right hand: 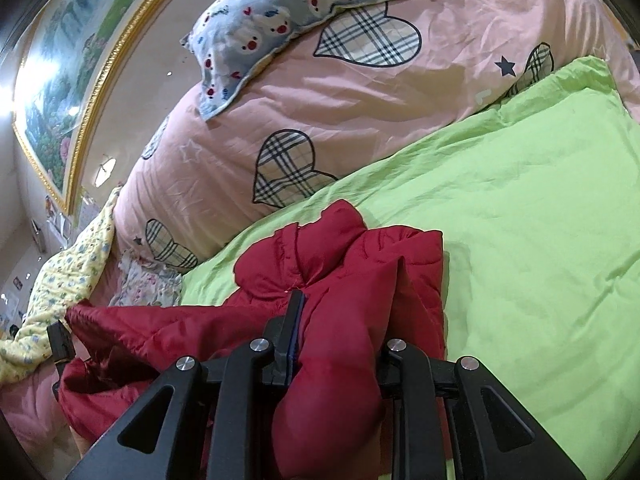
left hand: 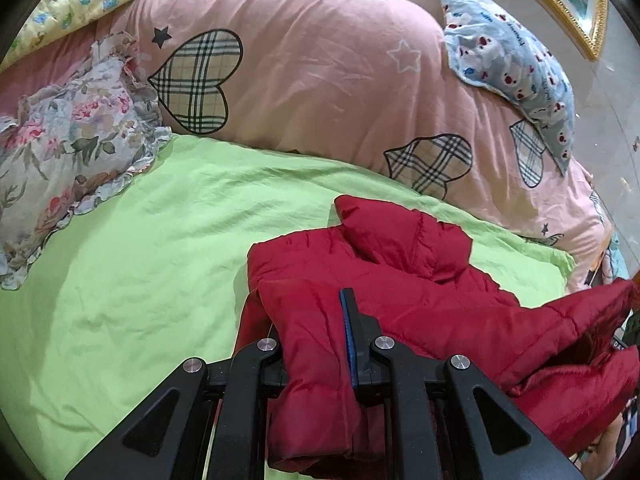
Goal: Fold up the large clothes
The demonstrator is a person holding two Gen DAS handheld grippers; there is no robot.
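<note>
1. The jacket (left hand: 400,292) is a red, quilted, puffy garment with a slight sheen. It lies bunched on the green sheet (left hand: 132,280), near the sheet's front edge. Part of it is doubled over, and a padded flap stands up at its far side.
2. The left gripper (left hand: 316,344) is nearly closed, with a thick fold of the jacket clamped between its jaws. The blue pad of one finger presses flat against the cloth. The other finger is mostly hidden by fabric.
3. The right gripper (right hand: 336,344) is likewise pinched on a bunched fold of the jacket (right hand: 344,280). Its jaws stand a little wider, likely because the padding there is thicker.
4. Judging from the two grips, each on its own edge, the person holds the garment at both sides so it can be carried and laid over itself evenly. One grip alone would let the slippery shell sag and twist.
5. The sheet gives a flat, soft working area. That seems to be why the jacket sits there and not on the quilt.
6. Behind the sheet rises the pink quilt (left hand: 320,60) with plaid hearts. A blue pillow (left hand: 516,68) rests on it, and a floral pillow (left hand: 68,148) lies beside the sheet.
</note>
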